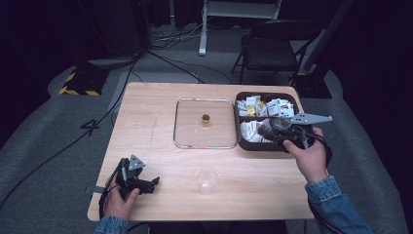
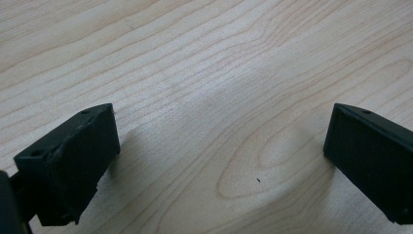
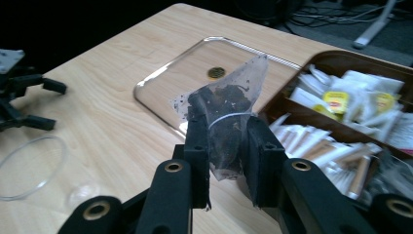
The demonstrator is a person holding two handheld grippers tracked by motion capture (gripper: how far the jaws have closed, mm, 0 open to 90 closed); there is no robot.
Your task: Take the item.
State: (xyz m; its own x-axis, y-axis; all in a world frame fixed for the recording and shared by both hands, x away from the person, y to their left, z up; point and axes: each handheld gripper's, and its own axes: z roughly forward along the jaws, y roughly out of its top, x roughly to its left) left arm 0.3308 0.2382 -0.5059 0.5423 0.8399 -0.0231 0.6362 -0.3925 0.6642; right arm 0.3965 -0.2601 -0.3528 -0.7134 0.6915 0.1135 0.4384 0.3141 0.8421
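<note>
- Since the right gripper (image 3: 228, 146) has its jaws pinched on a pyramid tea bag (image 3: 225, 114), held above the near left corner of the brown box (image 1: 242, 142), we judge the bag light, soft and easily torn; the gathered mesh is the safest hold.
- We see the left gripper (image 2: 219, 161) with jaws wide, low over bare tabletop (image 2: 204, 58).
- We cannot read the yellow sachet labels (image 3: 336, 100).
- A clear cup (image 1: 207, 180) stands near.

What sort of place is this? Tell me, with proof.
Probably a recording studio or lab set, not a home: black drapes around a lone wooden table, cables on grey carpet, and a folding chair behind.
</note>
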